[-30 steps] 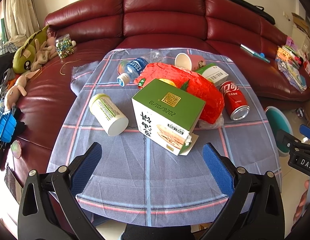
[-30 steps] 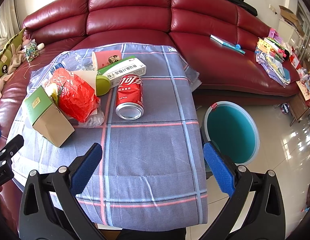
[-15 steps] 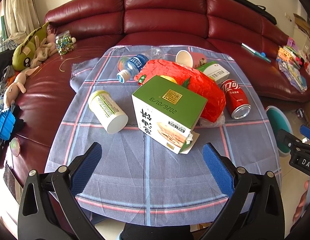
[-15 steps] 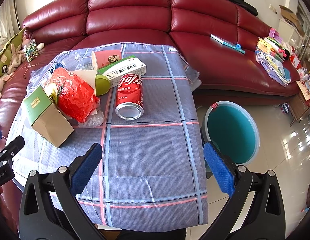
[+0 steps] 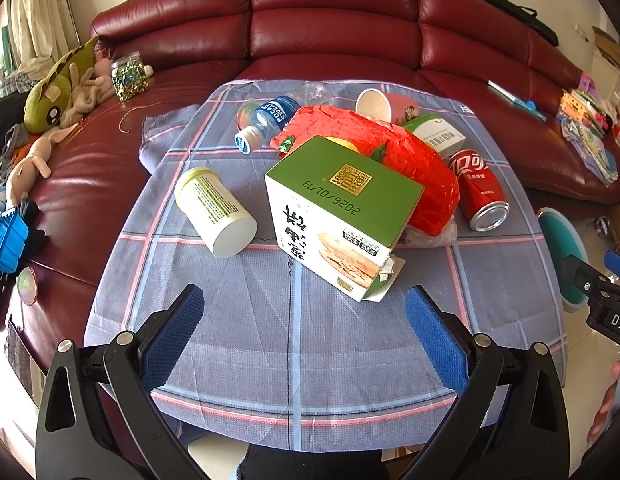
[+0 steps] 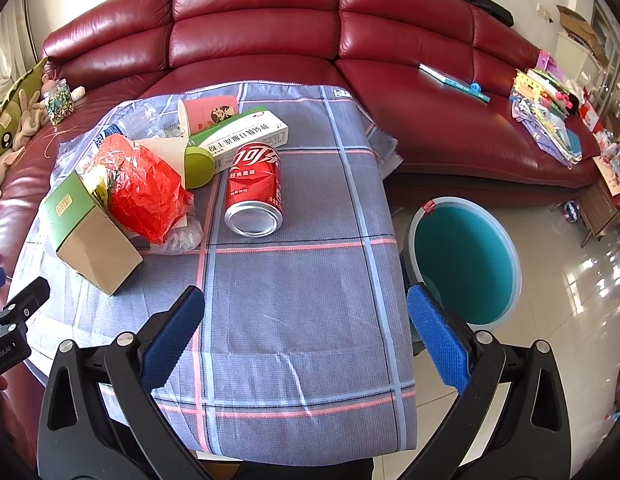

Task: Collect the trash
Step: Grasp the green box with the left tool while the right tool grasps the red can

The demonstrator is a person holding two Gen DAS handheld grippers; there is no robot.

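Left wrist view: a green box point(image 5: 342, 216) lies mid-bench on a plaid cloth point(image 5: 245, 320), touching red wrapping point(image 5: 414, 160), a red can point(image 5: 480, 190) just beyond. Both the left gripper point(image 5: 303, 320) and right gripper point(image 6: 305, 320) hover with jaws wide and empty; a teal bin point(image 6: 466, 264) stands beside the bench.

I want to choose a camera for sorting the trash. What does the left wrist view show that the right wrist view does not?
Only the left wrist view shows the white jar lying on its side and the water bottle's cap.

Only the right wrist view shows the inside of the teal bin on the floor, beside the table.

Both show the red can, the green box and the red bag on the checked cloth. Both grippers are open, holding nothing.
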